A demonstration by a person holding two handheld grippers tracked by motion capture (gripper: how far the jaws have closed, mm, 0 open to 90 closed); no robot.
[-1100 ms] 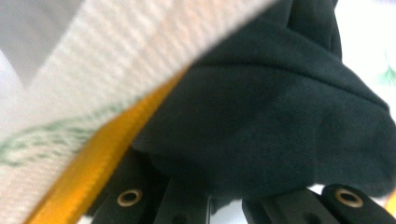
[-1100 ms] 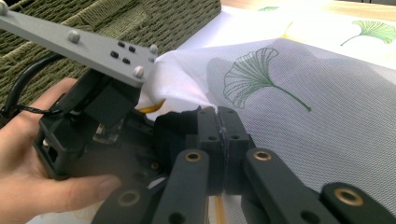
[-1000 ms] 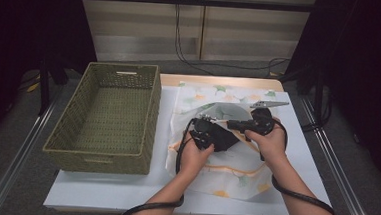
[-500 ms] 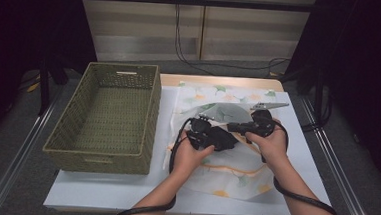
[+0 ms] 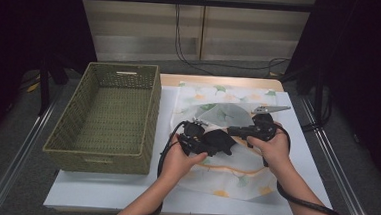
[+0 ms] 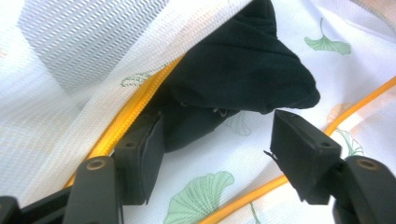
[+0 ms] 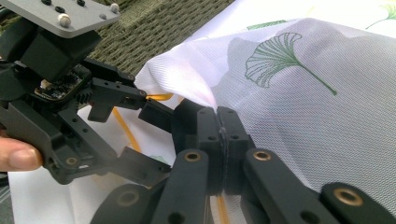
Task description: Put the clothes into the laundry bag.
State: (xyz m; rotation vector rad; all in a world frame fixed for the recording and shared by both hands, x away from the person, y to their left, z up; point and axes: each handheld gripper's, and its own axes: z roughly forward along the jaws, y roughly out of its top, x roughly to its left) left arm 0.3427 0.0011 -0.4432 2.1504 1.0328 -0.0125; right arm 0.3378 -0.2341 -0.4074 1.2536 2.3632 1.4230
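Dark garment [image 6: 243,74] half inside mesh bag [image 7: 299,93], right hand-held gripper [image 7: 218,114] clamping bag's edge, left hand-held gripper [image 6: 219,144] just released, wicker basket [image 5: 77,130] alongside

The right gripper [image 7: 219,122] pinches the lifted edge of the white mesh bag printed with green ginkgo leaves [image 7: 299,93], jaws pressed together, the left gripper [image 7: 135,126] just beside it before the woven olive basket [image 7: 163,28].
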